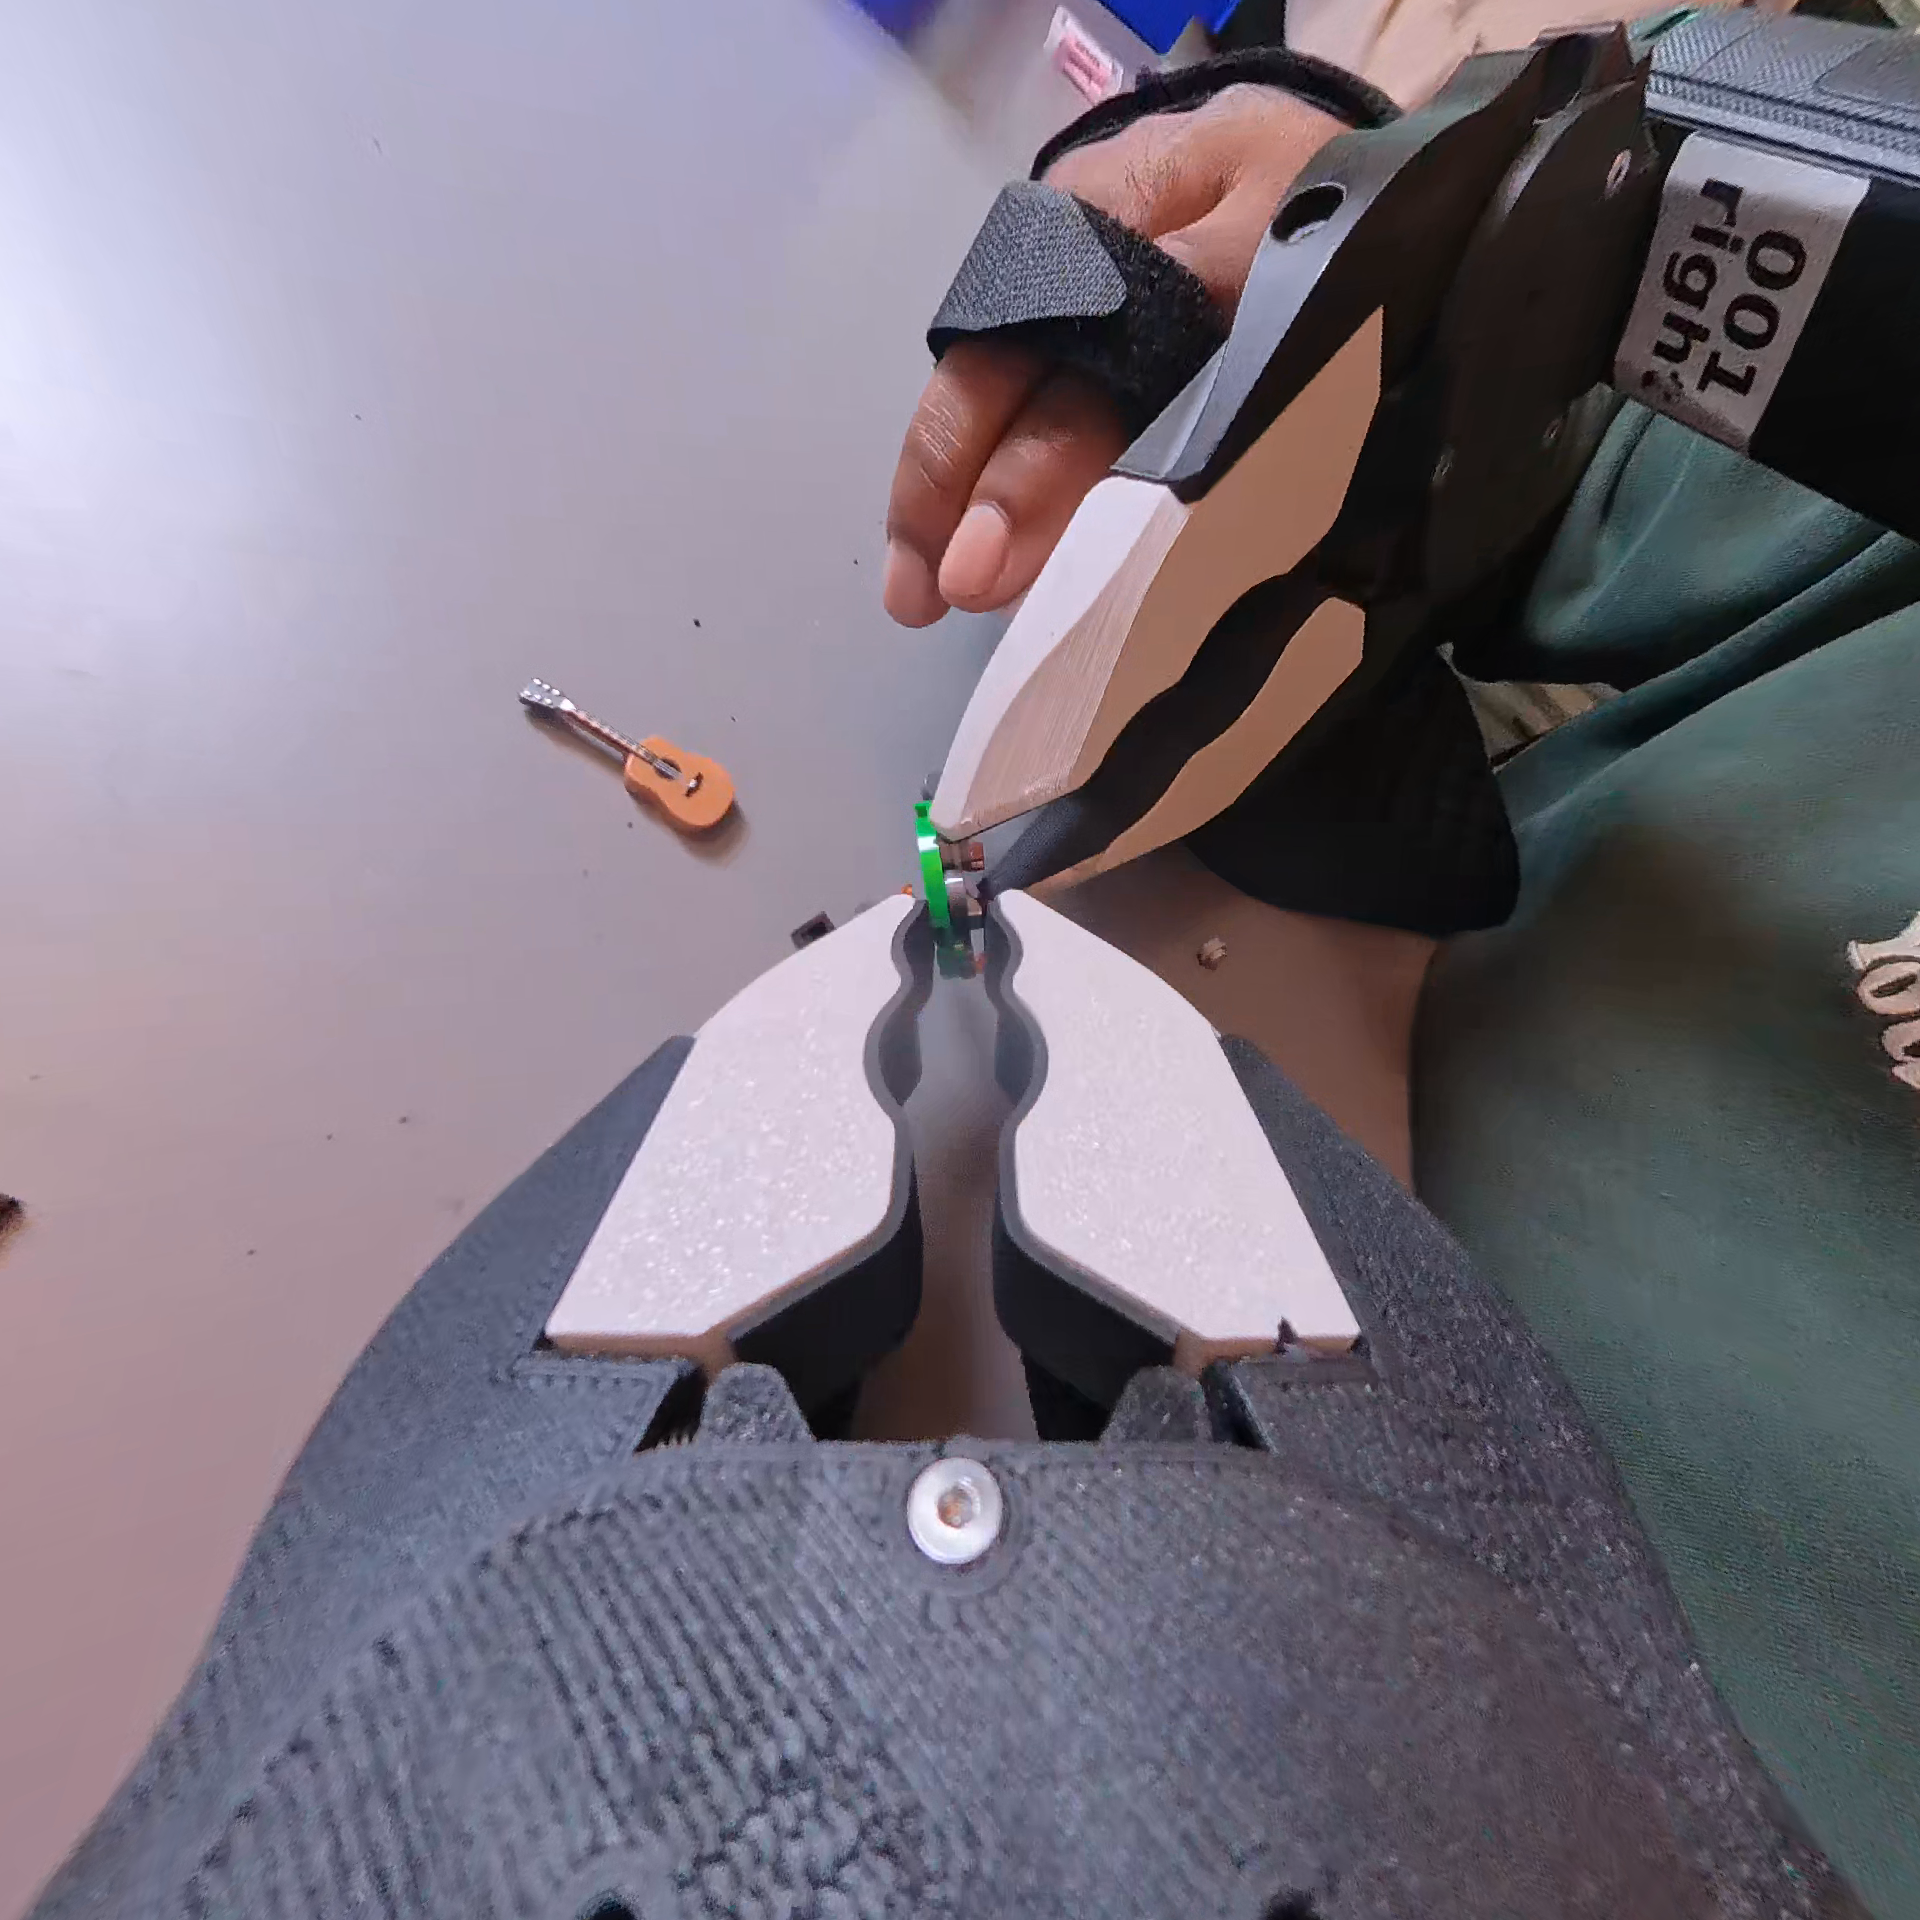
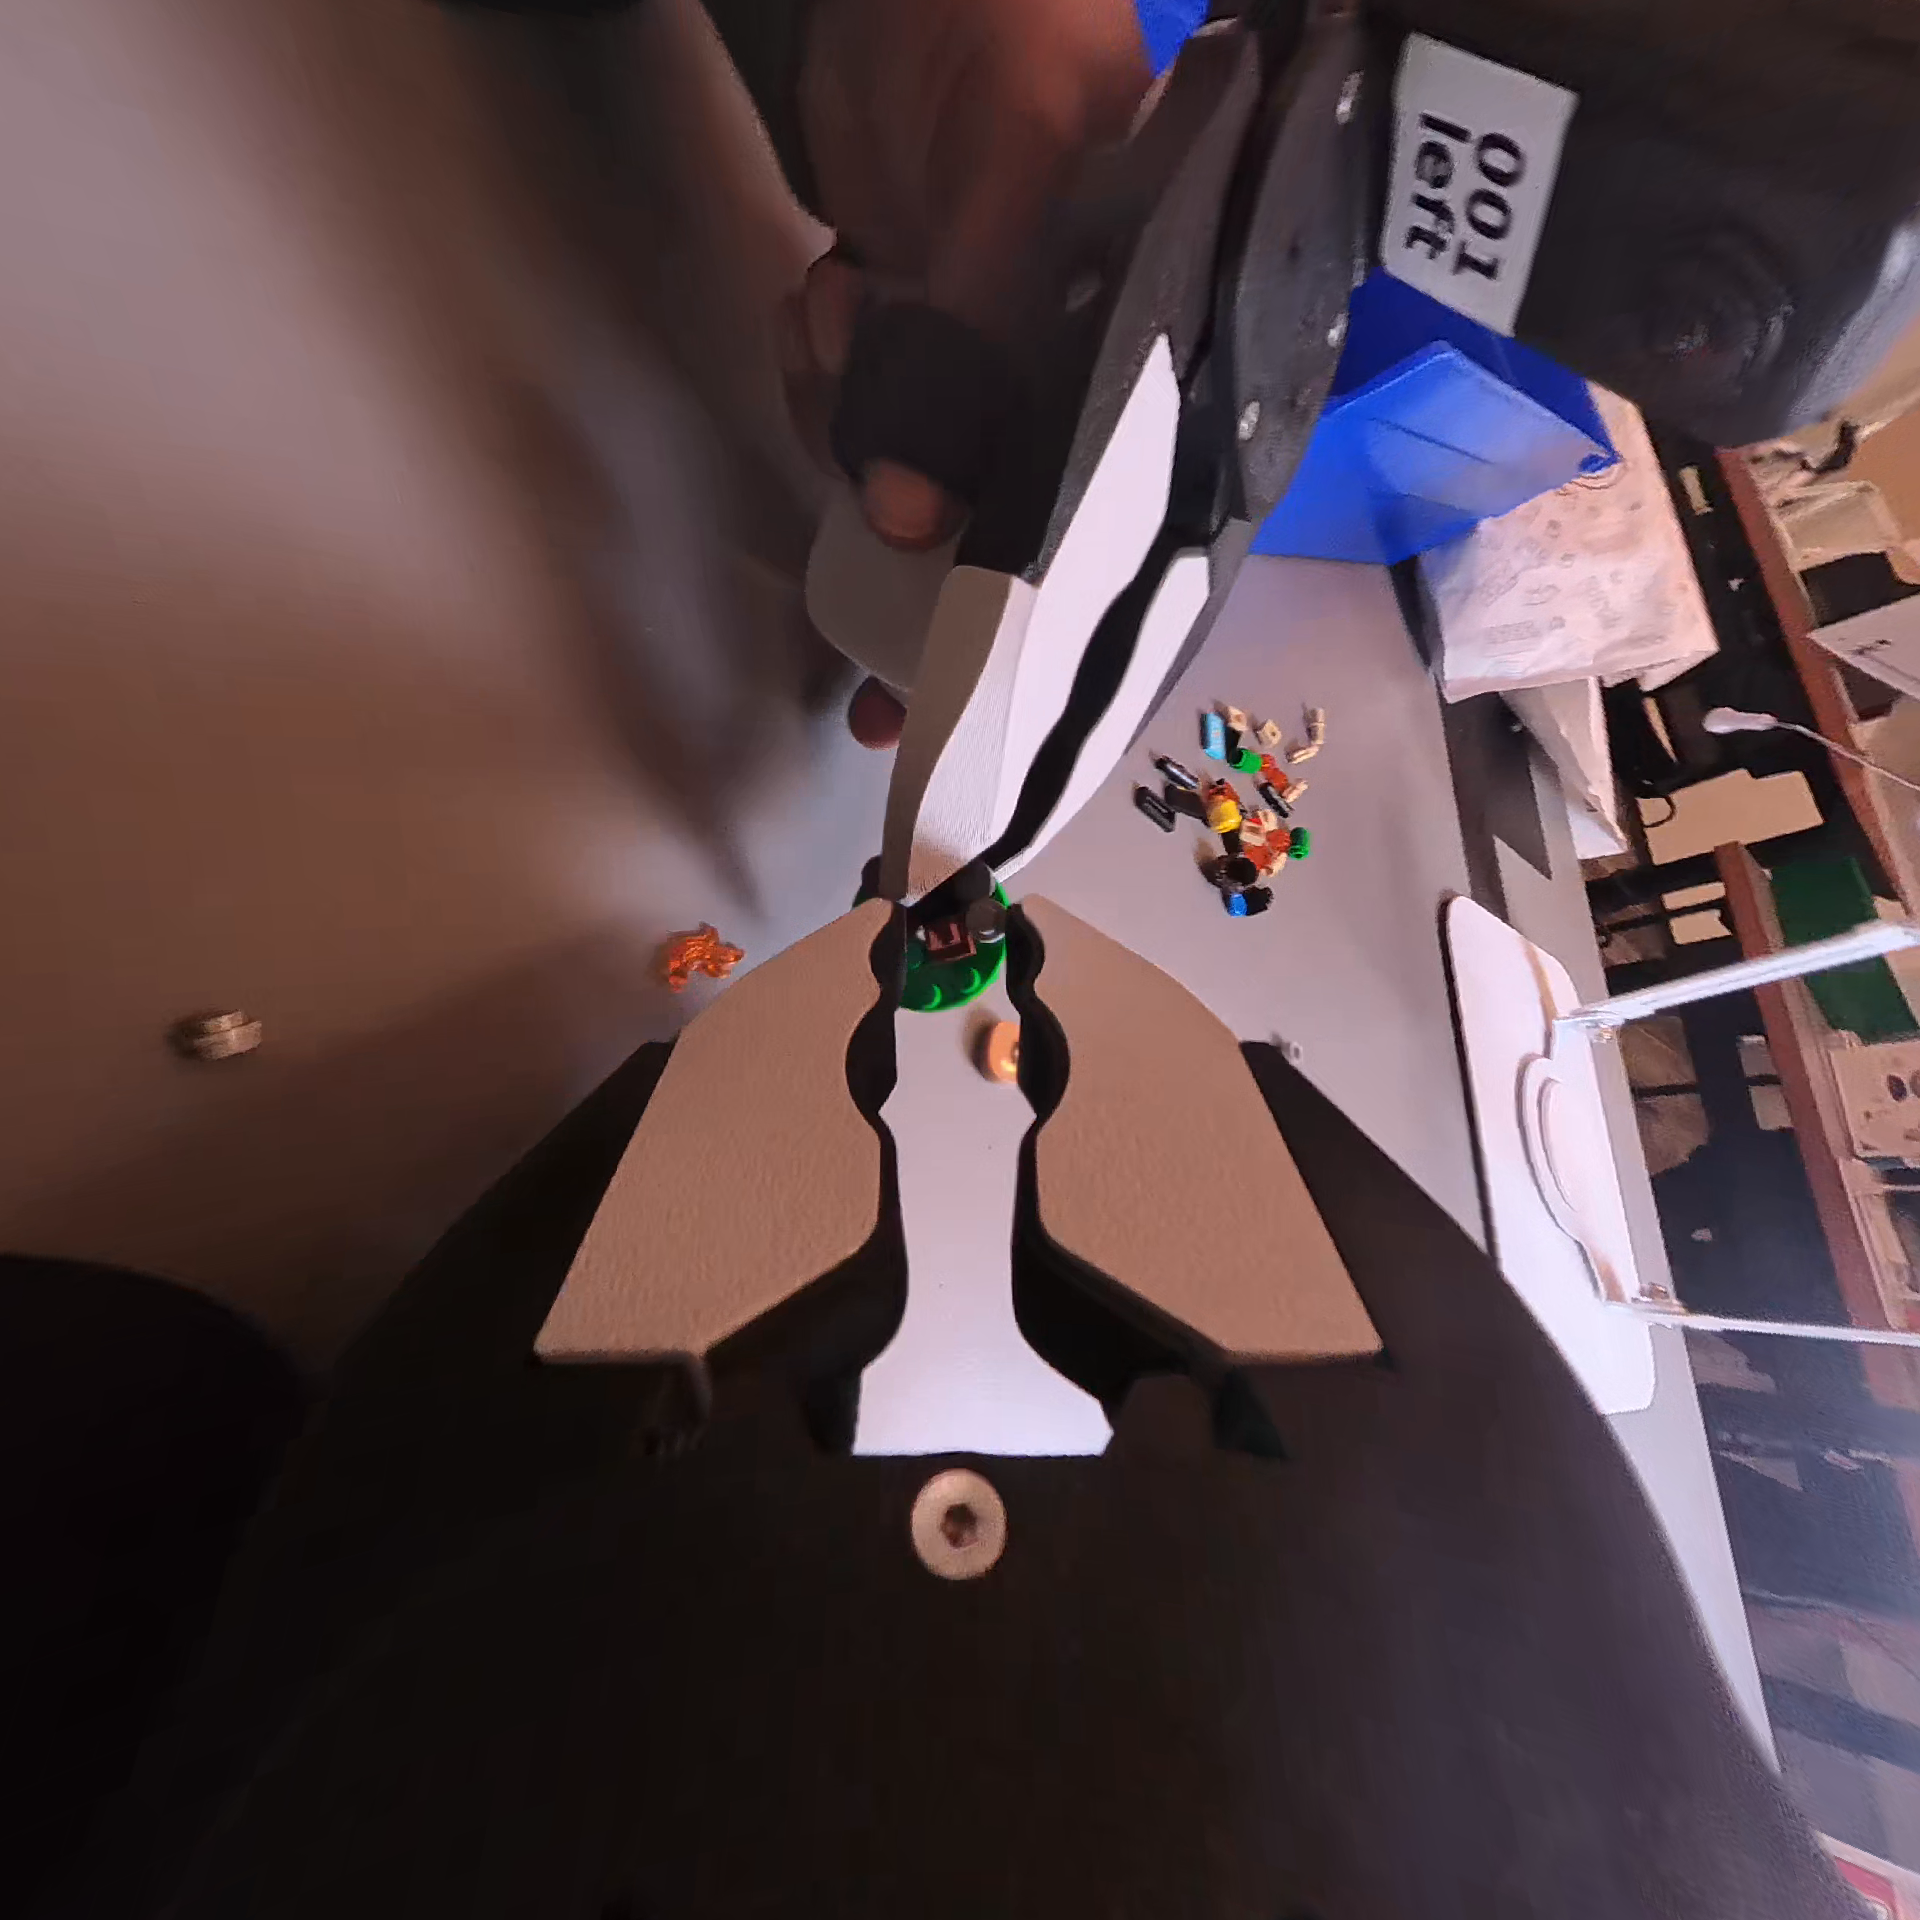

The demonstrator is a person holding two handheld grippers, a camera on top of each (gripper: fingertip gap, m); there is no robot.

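My left gripper [image 1: 956, 920] is shut on a green round plate [image 1: 928, 862], held edge-on above the grey table [image 1: 416, 520]. The right wrist view shows the plate's studded face [image 2: 951, 992], with the left gripper's tips [image 2: 940, 883] clamped on its far edge. A small brown brick [image 2: 948, 940] and a grey stud [image 2: 985, 920] sit on that face. My right gripper [image 2: 958, 920] is open. Its fingers stand on either side of the brown brick without pressing on it. In the left wrist view the right gripper [image 1: 977, 857] comes in from the upper right onto the plate's face.
A toy guitar [image 1: 665, 769] lies on the table to the left. An orange flame piece [image 2: 701, 956], a tan round piece [image 2: 1000, 1047] and a pile of small bricks [image 2: 1242, 810] lie nearby. A blue bin [image 2: 1434, 457] and a white stand [image 2: 1538, 1143] are at the right. The tips of both grippers are at nearly the same place.
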